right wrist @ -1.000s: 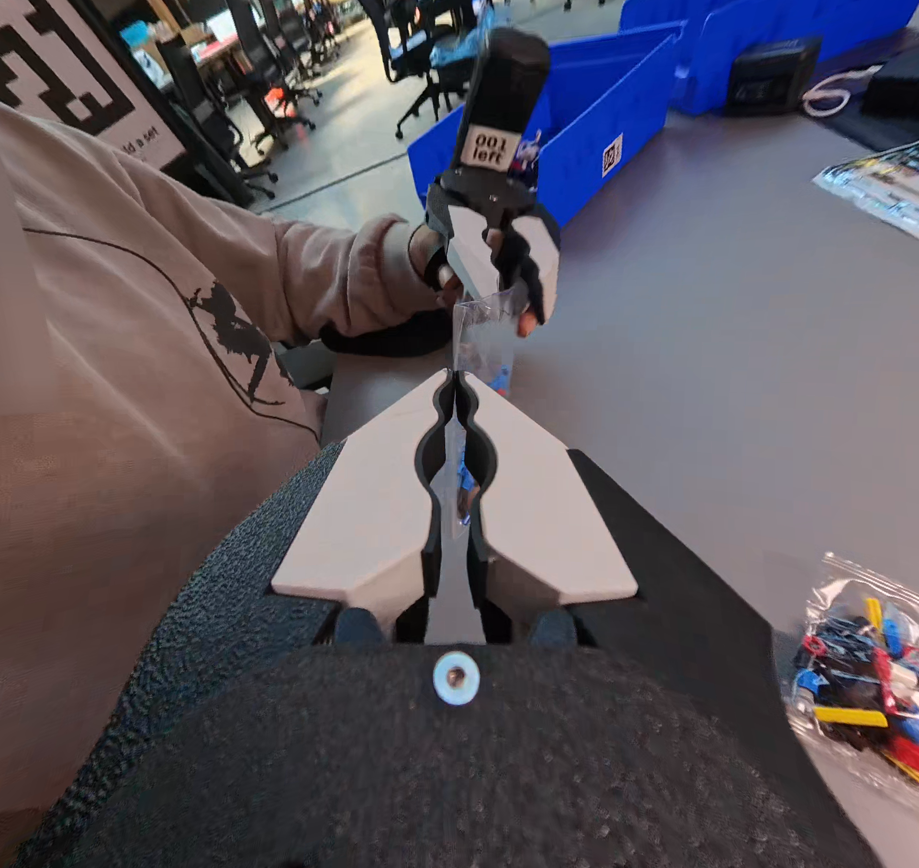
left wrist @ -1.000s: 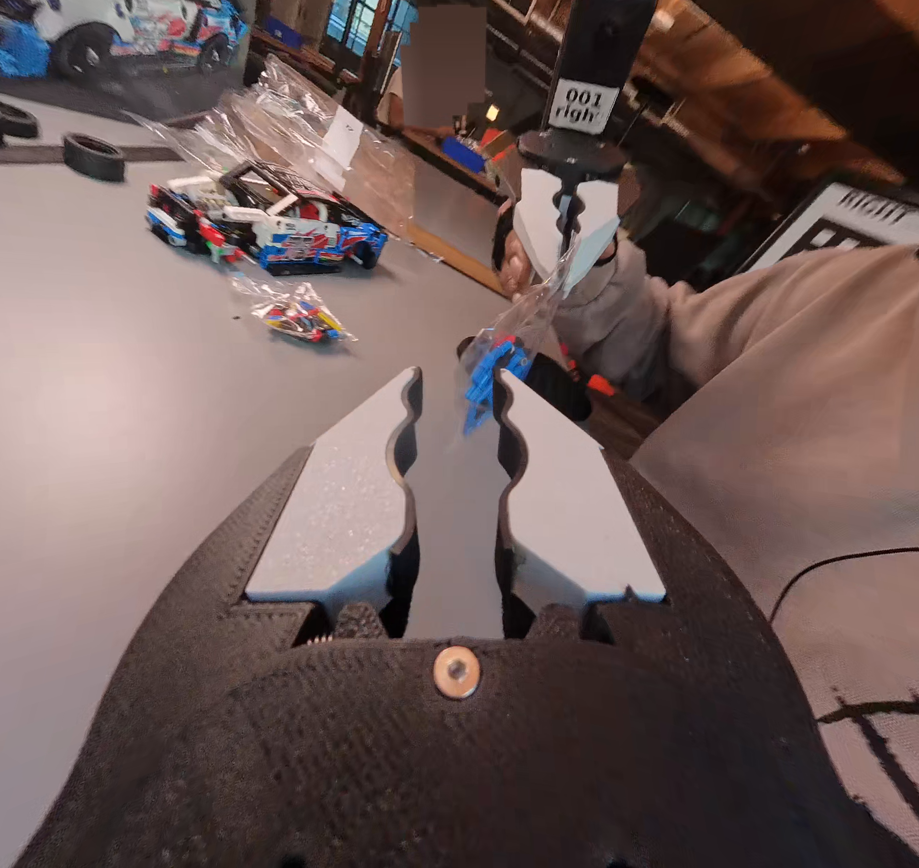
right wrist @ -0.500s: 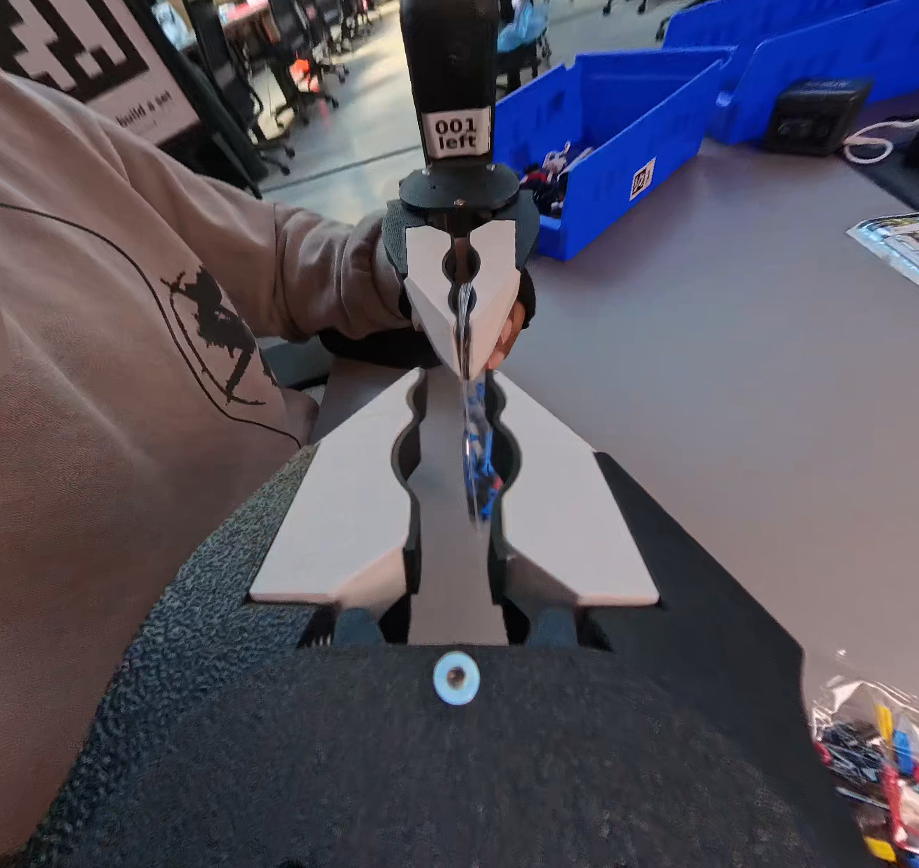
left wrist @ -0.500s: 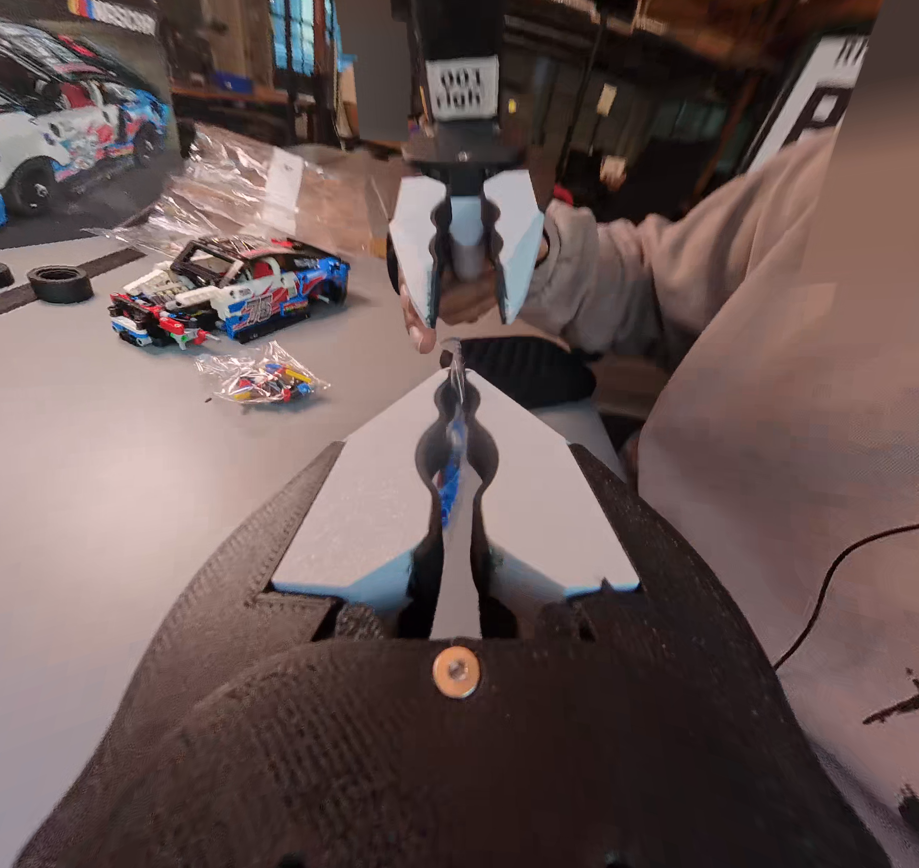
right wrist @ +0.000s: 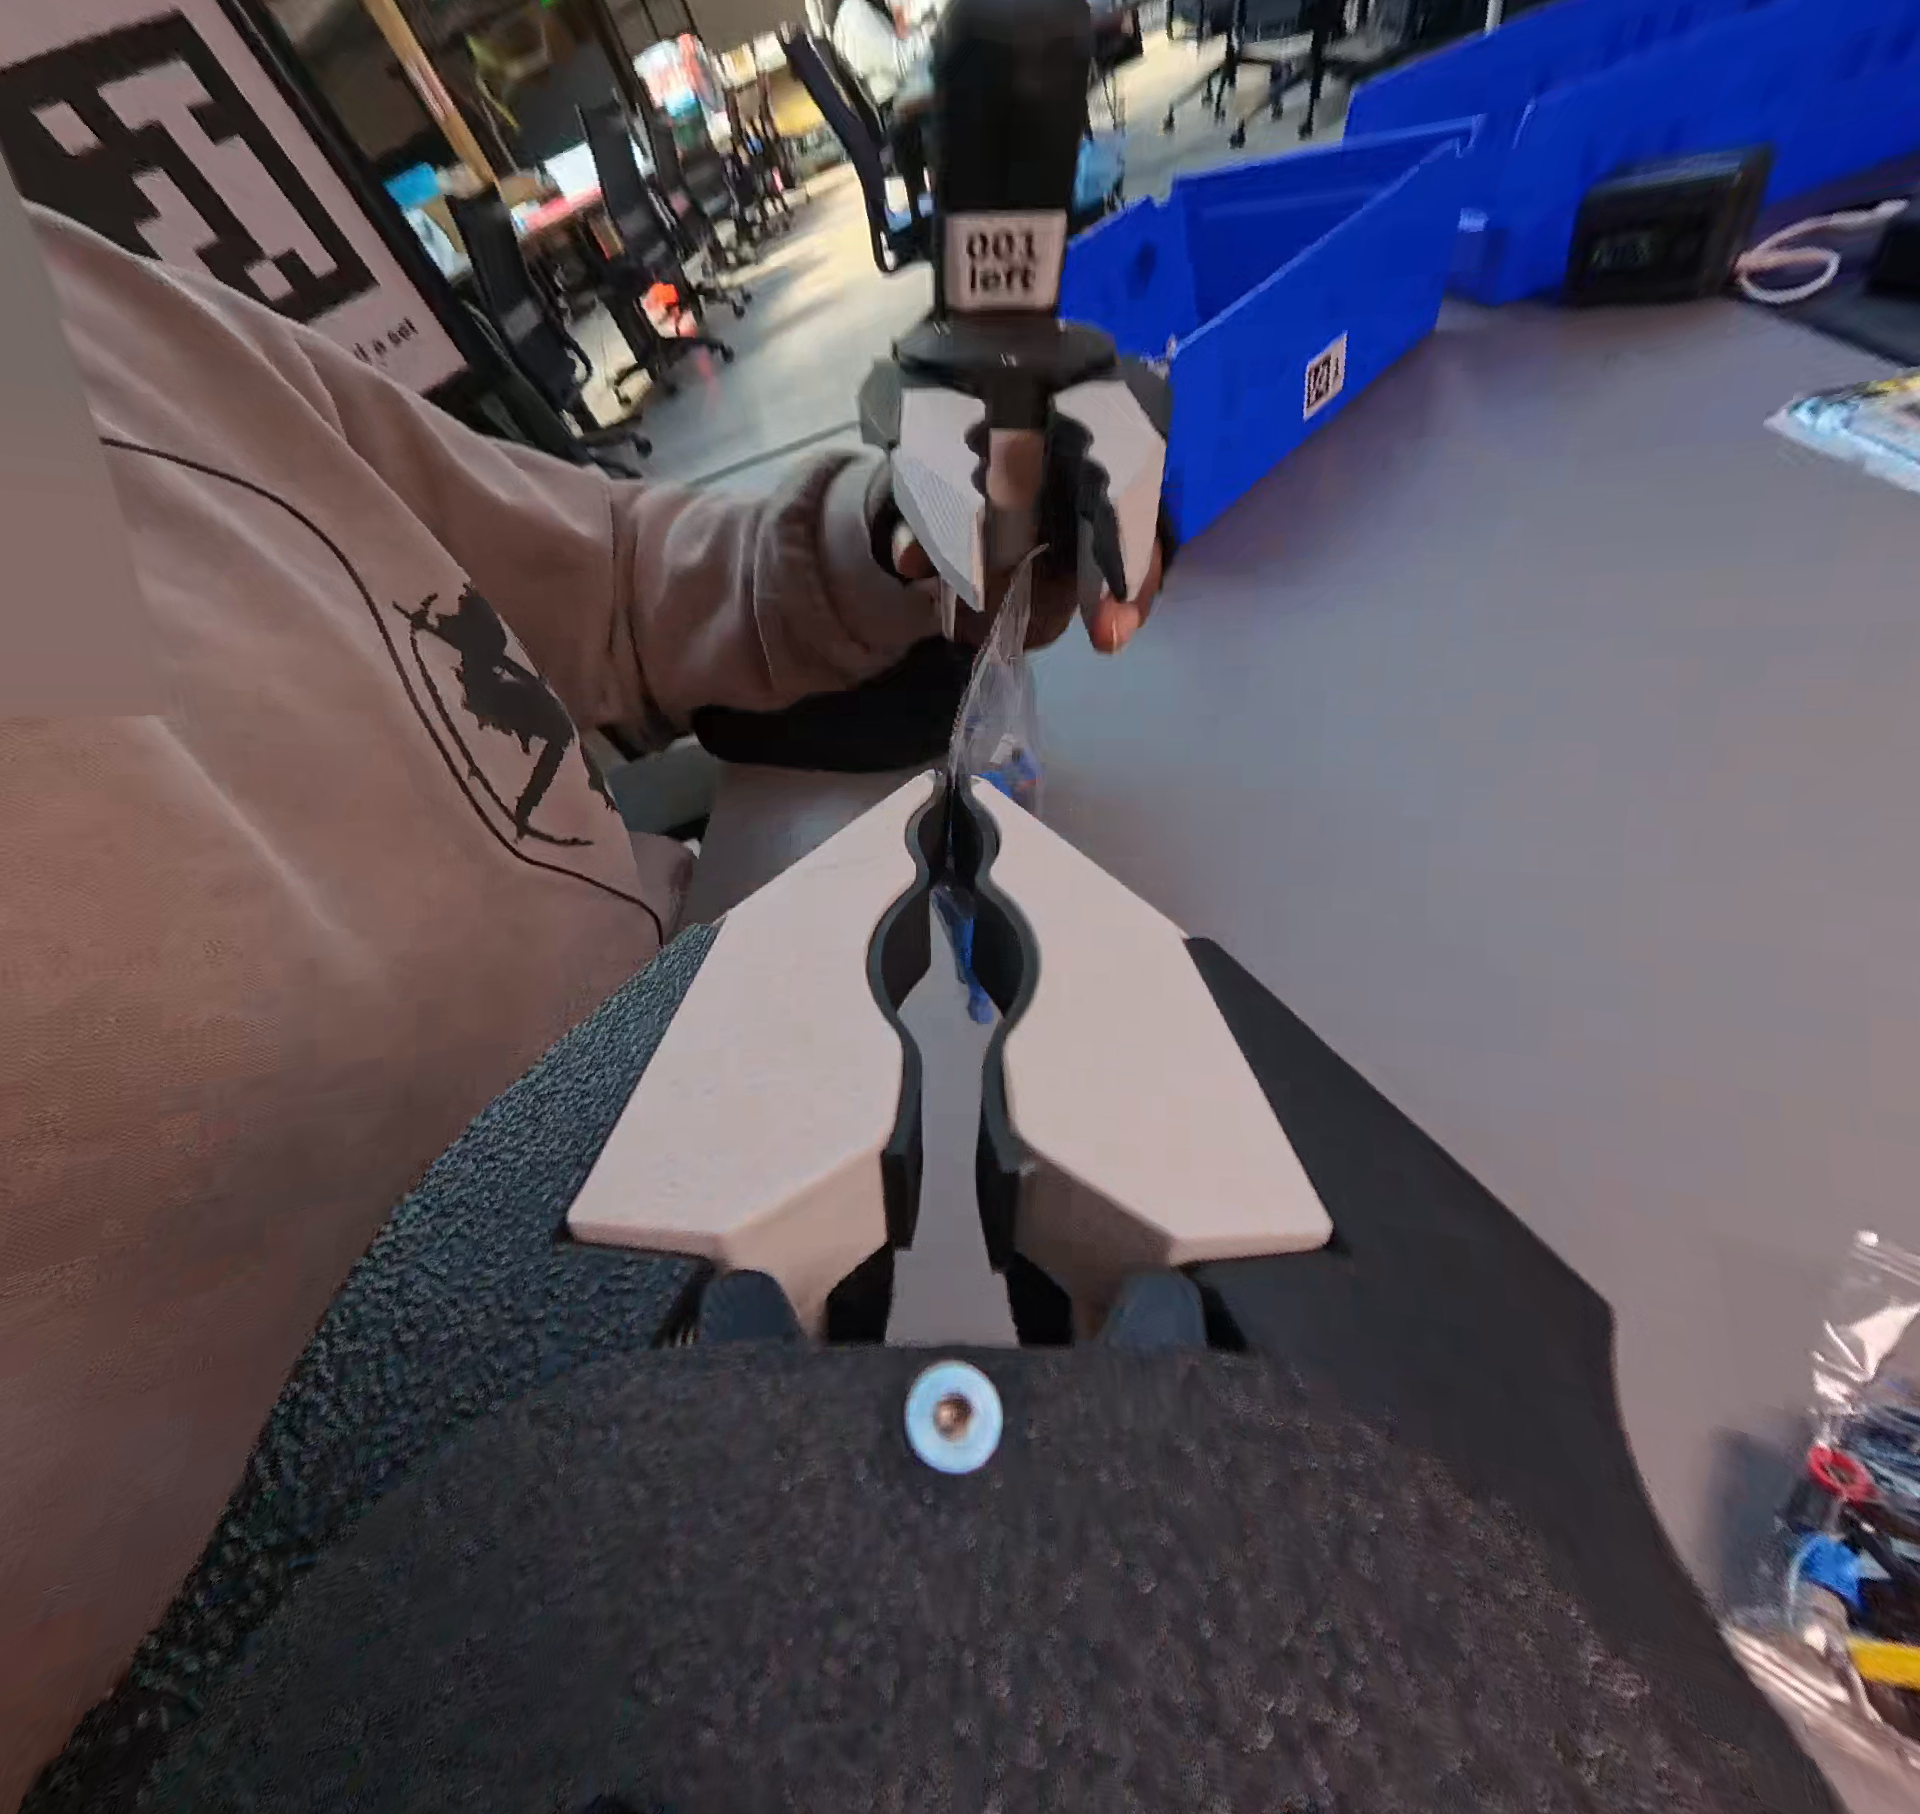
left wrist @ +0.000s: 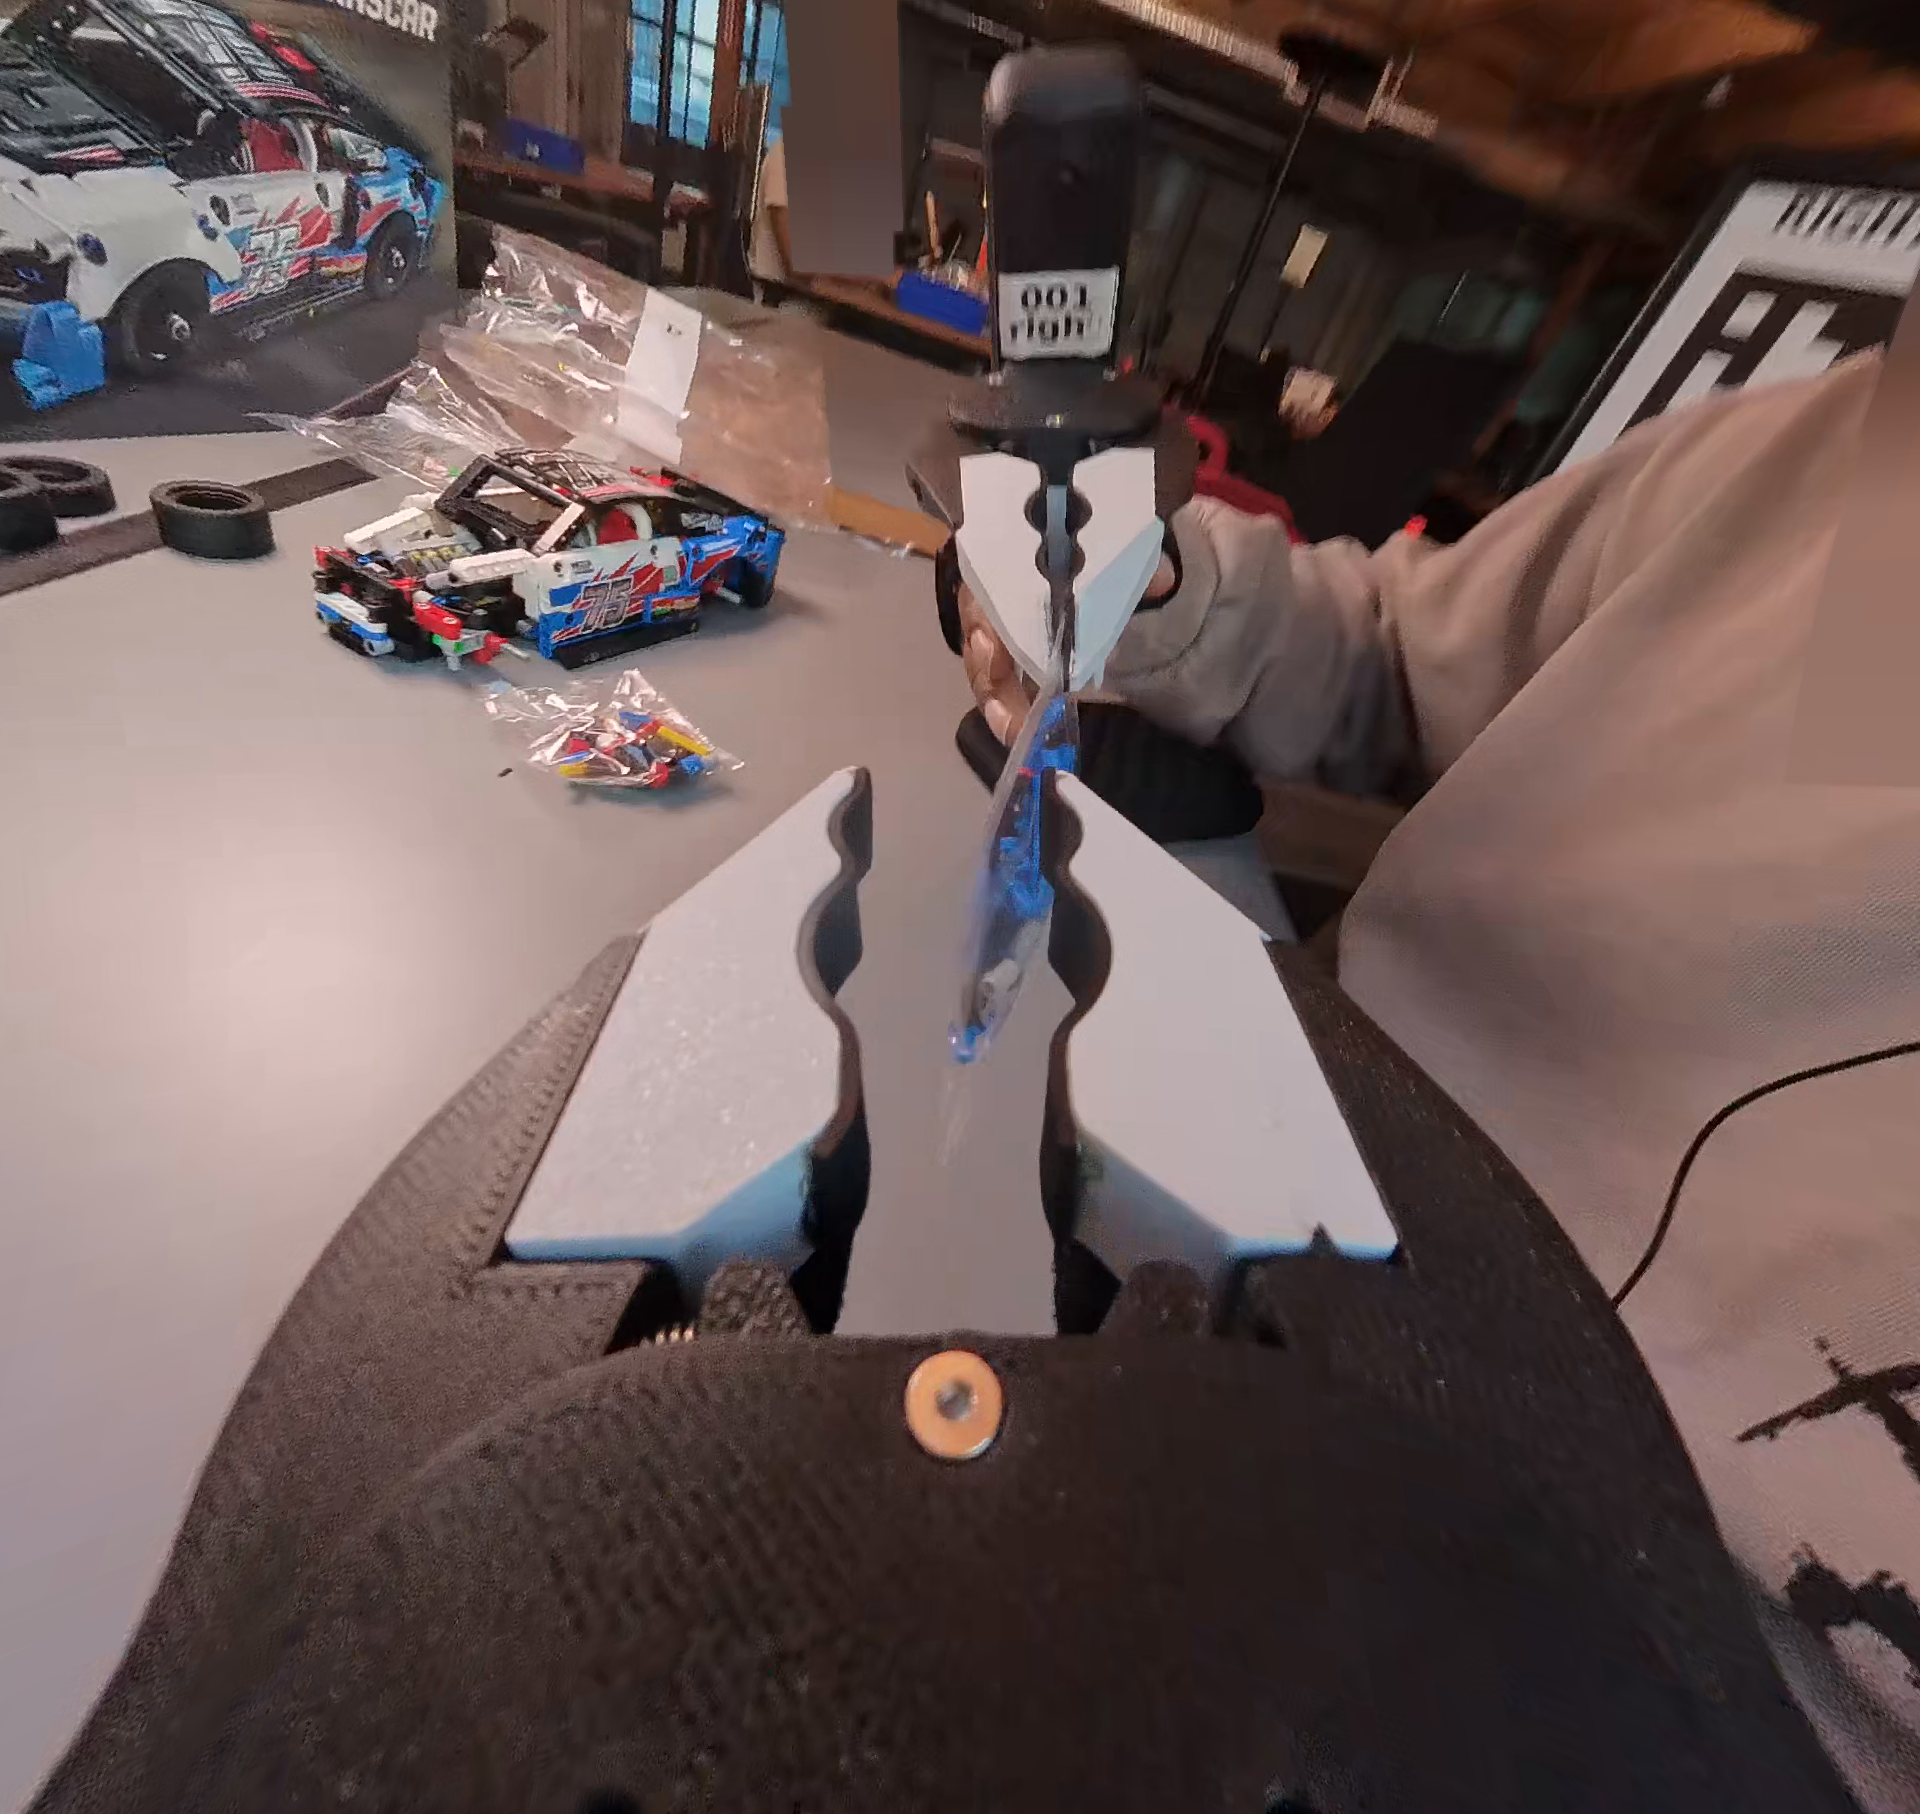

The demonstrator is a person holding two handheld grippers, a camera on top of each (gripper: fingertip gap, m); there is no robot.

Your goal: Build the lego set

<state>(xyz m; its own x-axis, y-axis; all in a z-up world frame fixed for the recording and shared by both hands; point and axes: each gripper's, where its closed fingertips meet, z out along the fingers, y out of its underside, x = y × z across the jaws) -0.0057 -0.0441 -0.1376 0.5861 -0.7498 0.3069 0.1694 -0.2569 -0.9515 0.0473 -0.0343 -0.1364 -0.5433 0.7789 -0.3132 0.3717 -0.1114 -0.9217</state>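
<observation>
The right gripper (right wrist: pixel 951 803) pinches a clear bag (left wrist: pixel 1013 891) hanging between the left gripper's (left wrist: pixel 956 788) wide-apart fingers, its blue contents blurred, the car (left wrist: pixel 551 569) and a second bag (left wrist: pixel 613 741) lying beyond.

On the worktop (left wrist: pixel 208 933) we find the partly built lego car (left wrist: pixel 551 559) to our left, a small bag of parts (left wrist: pixel 613 741) just before it, loose tyres (left wrist: pixel 213 519) farther left, and empty plastic wrapping (left wrist: pixel 623 382) behind. Between our two grippers hangs another parts bag (left wrist: pixel 1013 891). To the right, bins (right wrist: pixel 1278 310) stand at the worktop's far edge.
</observation>
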